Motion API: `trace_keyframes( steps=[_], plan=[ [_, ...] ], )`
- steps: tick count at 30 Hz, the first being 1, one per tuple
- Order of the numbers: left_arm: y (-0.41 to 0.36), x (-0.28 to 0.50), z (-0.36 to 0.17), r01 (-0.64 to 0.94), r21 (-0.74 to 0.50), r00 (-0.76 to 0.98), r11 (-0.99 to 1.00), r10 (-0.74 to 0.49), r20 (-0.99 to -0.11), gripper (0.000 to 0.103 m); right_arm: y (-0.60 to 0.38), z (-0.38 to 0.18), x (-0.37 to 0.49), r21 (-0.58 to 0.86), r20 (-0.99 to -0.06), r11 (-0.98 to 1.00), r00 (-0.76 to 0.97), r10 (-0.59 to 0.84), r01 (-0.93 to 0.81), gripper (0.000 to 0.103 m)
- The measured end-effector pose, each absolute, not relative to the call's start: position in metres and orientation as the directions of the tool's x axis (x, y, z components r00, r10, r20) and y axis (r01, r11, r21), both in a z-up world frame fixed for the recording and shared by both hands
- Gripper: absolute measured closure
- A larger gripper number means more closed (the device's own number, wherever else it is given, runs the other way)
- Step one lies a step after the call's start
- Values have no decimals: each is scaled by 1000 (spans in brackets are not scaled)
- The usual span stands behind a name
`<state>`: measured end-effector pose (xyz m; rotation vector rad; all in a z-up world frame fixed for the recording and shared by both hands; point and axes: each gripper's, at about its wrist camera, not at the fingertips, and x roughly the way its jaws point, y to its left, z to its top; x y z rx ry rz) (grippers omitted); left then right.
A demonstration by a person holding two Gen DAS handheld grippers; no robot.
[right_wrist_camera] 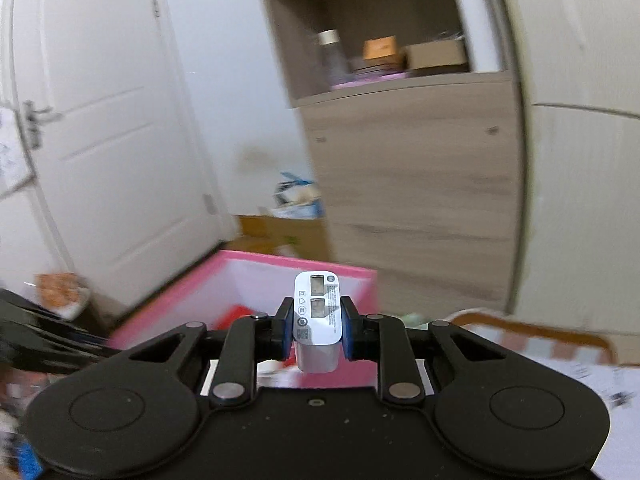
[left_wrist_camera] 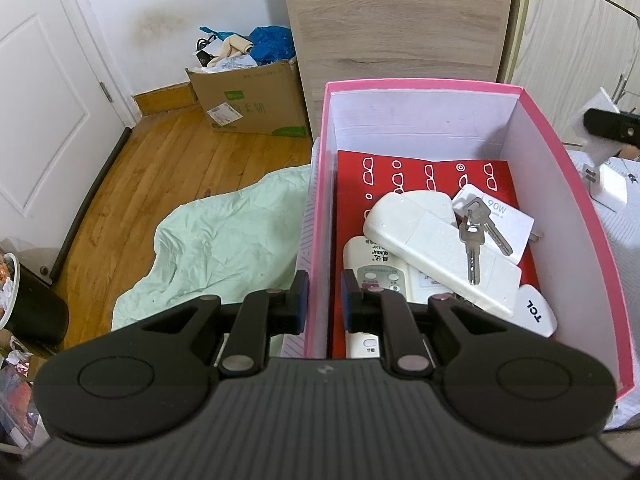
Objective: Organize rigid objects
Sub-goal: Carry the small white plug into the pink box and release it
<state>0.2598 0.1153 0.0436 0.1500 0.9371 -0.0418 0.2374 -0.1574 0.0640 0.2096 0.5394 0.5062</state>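
Observation:
A pink box (left_wrist_camera: 576, 184) with white inner walls stands in the left wrist view. My left gripper (left_wrist_camera: 325, 300) is shut on its left wall, one pad outside and one inside. In the box lie a red card with a glasses pattern (left_wrist_camera: 424, 172), white remote controls (left_wrist_camera: 436, 248), a bunch of keys (left_wrist_camera: 476, 232), a white 90W adapter (left_wrist_camera: 504, 216) and a TCL remote (left_wrist_camera: 536, 312). My right gripper (right_wrist_camera: 316, 308) is shut on a white charger (right_wrist_camera: 318, 312) and holds it in the air before the pink box (right_wrist_camera: 248, 268). The same charger (left_wrist_camera: 610, 186) hangs beyond the box's right wall.
A wooden cabinet (left_wrist_camera: 396, 20) rises behind the box, with open shelves of bottles and boxes (right_wrist_camera: 384, 52). On the wooden floor lie a green cloth (left_wrist_camera: 224, 240) and a full cardboard box (left_wrist_camera: 248, 100). A white door (left_wrist_camera: 44, 100) stands at the left.

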Motion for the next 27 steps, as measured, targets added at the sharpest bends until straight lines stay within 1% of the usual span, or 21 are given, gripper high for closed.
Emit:
trace_keyframes(
  steps=[3,7,10,12,15,17,20,27],
  plan=[
    [116,260,44,100,103,592,990,24,-806,89,-135,66,238,399,-453,808,674,584,-432,77],
    [117,259,44,100,101,593,990,22,-805,89,-103,64,236,373,-498,805,633,593,-461,77],
    [117,260,44,102,99,595,990,19,-804,89,-85,57,243,319,-564,843,628,535,-432,77],
    [117,260,44,101,94,594,990,16,-805,89,-73,53,261,295,-635,887,621,460,-355,77],
    [117,260,44,96,89,592,991,15,-805,89,-63,43,294,336,-714,912,568,410,-235,77],
    [116,260,43,101,93,595,991,15,-804,89,-65,34,312,387,-732,906,541,415,-171,77],
    [121,261,43,102,66,590,993,-7,-808,89,-60,19,336,438,-751,895,513,415,-83,77],
    [124,258,43,115,49,592,992,-29,-805,89,-41,3,356,459,-748,888,527,404,-30,77]
  ],
)
